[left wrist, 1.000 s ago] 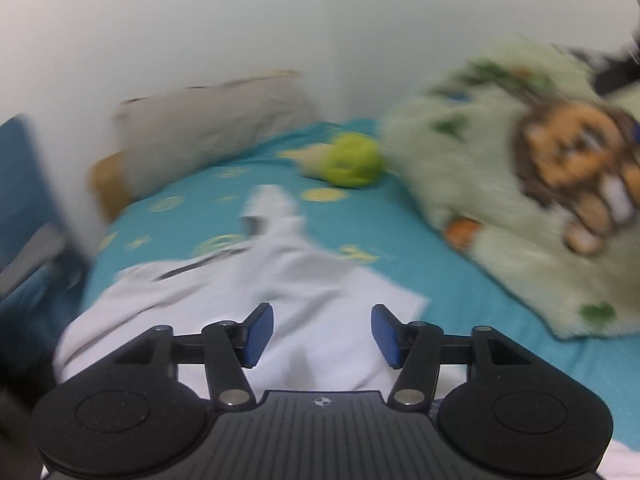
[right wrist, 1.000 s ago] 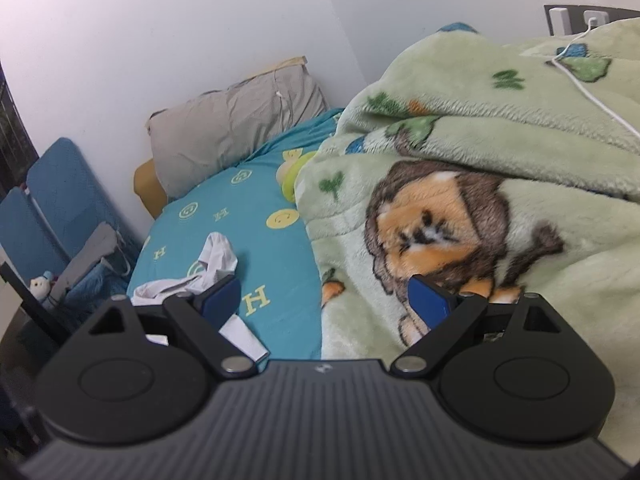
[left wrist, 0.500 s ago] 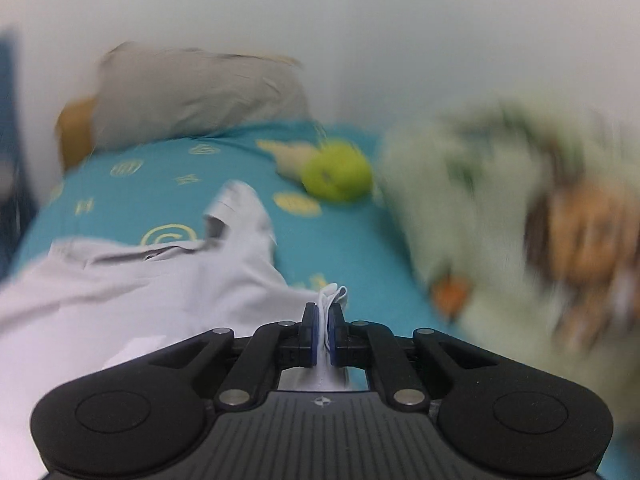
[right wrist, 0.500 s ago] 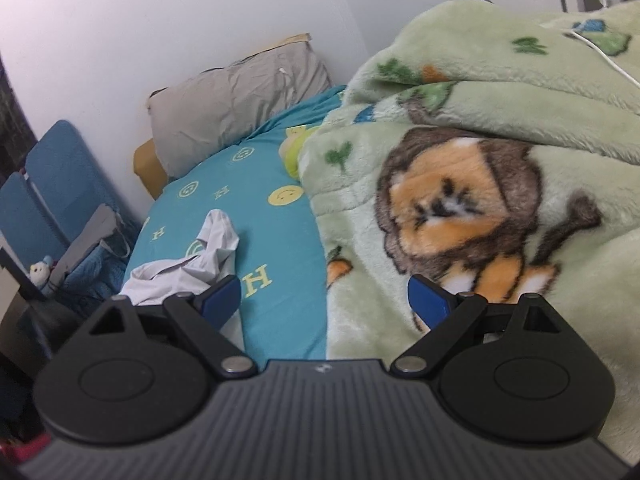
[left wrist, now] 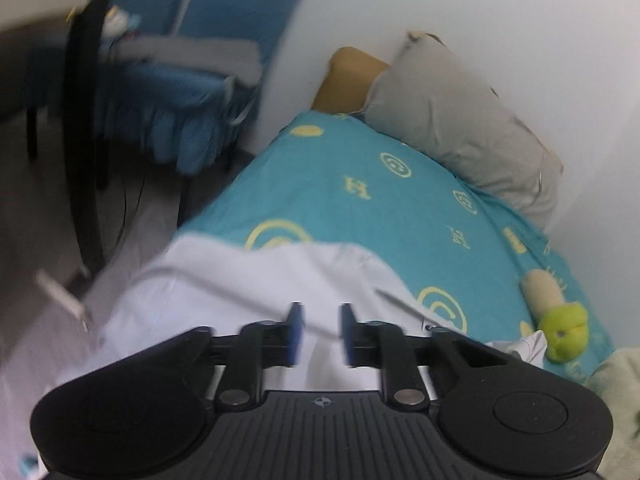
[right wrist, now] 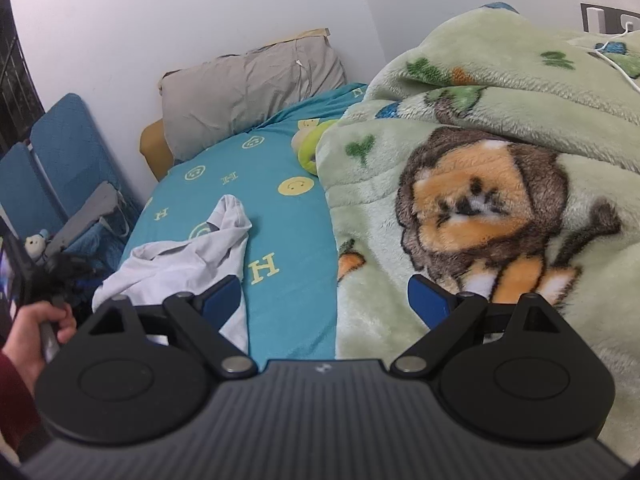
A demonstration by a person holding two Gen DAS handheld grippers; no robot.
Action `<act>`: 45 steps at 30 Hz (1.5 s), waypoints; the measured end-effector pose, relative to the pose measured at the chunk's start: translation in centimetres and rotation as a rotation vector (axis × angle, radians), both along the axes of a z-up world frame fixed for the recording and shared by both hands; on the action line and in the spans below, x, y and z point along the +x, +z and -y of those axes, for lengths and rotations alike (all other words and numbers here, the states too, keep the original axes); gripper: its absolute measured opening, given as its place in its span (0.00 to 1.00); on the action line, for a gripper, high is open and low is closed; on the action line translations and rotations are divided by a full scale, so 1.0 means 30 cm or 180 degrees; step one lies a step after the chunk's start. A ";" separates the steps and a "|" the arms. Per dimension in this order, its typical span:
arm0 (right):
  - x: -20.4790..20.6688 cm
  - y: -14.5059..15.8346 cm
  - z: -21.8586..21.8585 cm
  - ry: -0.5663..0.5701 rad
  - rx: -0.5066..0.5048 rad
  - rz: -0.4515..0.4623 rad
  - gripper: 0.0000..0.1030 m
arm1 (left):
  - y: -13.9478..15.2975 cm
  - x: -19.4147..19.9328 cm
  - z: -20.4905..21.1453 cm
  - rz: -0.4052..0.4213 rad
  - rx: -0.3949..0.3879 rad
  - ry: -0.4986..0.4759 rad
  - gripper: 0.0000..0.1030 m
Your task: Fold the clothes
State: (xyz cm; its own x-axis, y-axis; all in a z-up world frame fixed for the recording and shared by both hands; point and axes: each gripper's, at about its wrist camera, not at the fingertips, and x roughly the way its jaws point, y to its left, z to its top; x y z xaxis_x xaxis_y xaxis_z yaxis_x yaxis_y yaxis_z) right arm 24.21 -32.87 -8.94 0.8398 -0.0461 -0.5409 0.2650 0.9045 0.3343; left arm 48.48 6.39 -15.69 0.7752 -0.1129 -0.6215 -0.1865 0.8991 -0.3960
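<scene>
Opening left hand-held gripper (left wrist: 320,334) over shirt (left wrist: 224,280), empty | right view only: blanket (right wrist: 480,140); right hand-held gripper (right wrist: 324,300) wide, empty

Ahead of your right gripper (right wrist: 324,300), matt black ribbed plastic with smooth blue pads, a thin white cloth garment (right wrist: 180,260) lies crumpled on a smooth teal cotton-like sheet (right wrist: 292,280). To its right, a plush green blanket (right wrist: 500,112) looks thick and furry. Beyond, a creased grey fabric pillow (right wrist: 248,88) leans on a smooth matt wall (right wrist: 160,12).
</scene>
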 end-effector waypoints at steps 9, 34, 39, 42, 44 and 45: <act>-0.005 0.009 -0.014 0.0029 0.0029 0.0026 0.89 | 0.044 -0.288 0.107 0.0008 0.0118 -0.0834 0.53; -0.029 0.024 -0.024 0.0154 0.0073 0.0065 0.89 | -0.067 -0.326 0.124 -0.0276 0.0626 -0.0233 0.24; -0.029 0.032 -0.033 0.0285 0.0115 0.0064 0.89 | 0.018 -0.488 0.178 -0.0312 0.0734 -0.0486 0.46; -0.047 0.050 -0.042 0.0374 0.0073 0.0100 0.89 | 0.070 -0.652 0.231 -0.0339 0.0594 -0.0673 0.55; -0.065 0.063 -0.048 0.0429 0.0032 0.0119 0.89 | 0.095 -0.768 0.267 -0.0386 0.0403 -0.0766 0.57; -0.079 0.070 -0.049 0.0459 0.0032 0.0128 0.89 | 0.100 -0.823 0.287 -0.0437 0.0288 -0.0825 0.57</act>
